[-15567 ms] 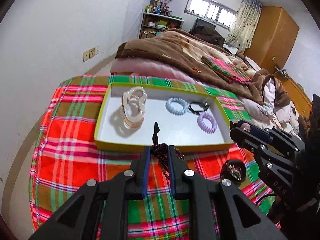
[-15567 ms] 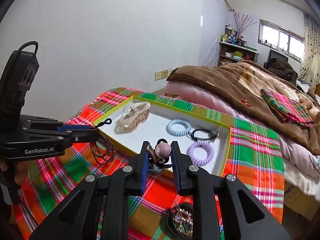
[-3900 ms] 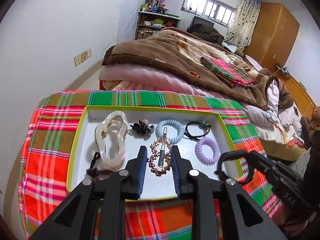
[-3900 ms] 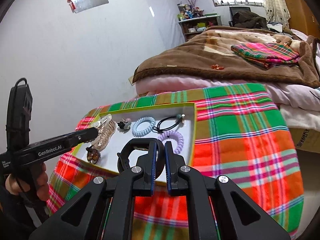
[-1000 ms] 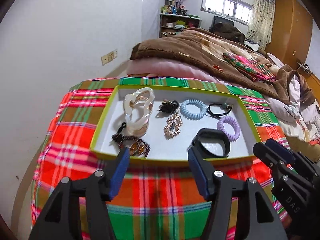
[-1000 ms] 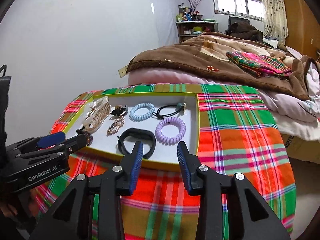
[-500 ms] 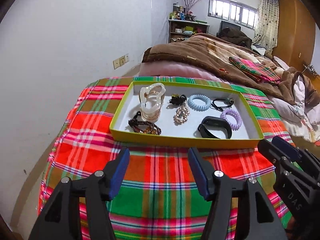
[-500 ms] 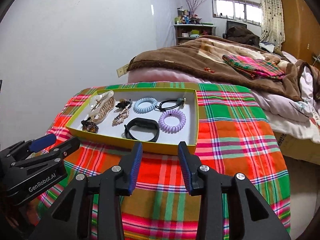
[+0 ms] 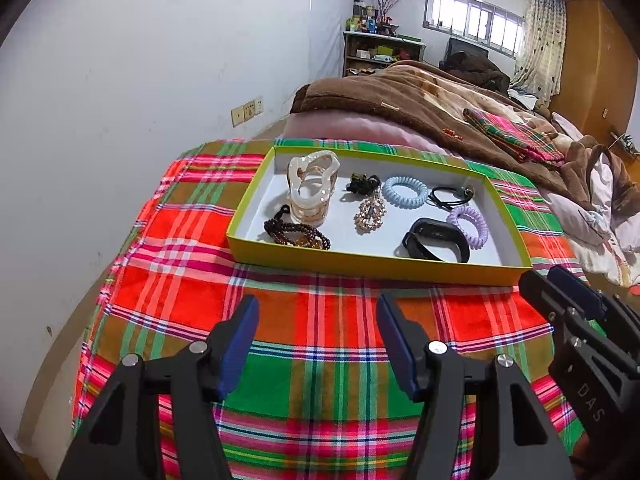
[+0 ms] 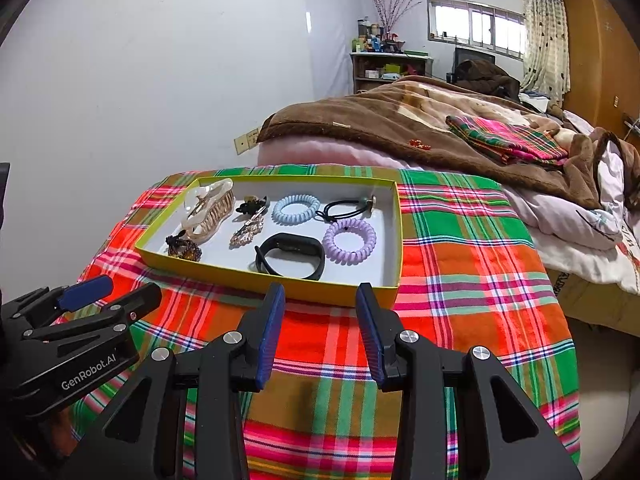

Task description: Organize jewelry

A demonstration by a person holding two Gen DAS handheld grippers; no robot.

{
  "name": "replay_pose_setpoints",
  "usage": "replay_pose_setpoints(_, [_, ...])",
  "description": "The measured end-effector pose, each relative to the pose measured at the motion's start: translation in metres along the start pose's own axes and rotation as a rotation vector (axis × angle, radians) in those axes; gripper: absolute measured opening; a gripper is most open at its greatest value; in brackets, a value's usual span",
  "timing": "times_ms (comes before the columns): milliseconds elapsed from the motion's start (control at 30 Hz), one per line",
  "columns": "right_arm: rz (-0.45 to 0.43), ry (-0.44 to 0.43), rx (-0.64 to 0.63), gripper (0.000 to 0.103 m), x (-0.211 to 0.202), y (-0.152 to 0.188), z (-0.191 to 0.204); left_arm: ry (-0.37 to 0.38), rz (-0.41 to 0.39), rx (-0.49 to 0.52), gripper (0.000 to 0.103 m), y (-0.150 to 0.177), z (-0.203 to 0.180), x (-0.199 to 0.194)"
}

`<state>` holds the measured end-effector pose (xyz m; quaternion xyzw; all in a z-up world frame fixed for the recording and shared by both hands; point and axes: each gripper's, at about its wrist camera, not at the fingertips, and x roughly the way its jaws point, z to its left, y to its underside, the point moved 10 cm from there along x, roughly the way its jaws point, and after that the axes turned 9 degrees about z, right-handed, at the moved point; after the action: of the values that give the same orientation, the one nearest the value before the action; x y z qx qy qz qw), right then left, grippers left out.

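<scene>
At the bottom of each view I see my grippers, the left gripper and the right gripper, both spread wide and holding nothing, low over a plaid cloth of red, green and orange. Mid-frame, a yellow-rimmed tray rests on that cloth. Inside it lie a beaded bracelet, a pale claw clip, a gold clip, a black band, a purple coil tie and a blue coil tie. Beyond, upper right, a bed with a brown blanket; farther back, a shelf and a window.
</scene>
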<state>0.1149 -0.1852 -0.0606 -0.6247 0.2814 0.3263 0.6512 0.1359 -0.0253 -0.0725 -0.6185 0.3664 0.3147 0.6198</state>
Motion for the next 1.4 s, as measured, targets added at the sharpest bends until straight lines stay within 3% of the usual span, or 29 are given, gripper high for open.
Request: replay_pose_setpoints(1400, [0.003,-0.008,-0.003,0.038,0.0029,0.0012,0.0062,-0.013,-0.012,0.005,0.063,-0.001,-0.0027,-0.0066])
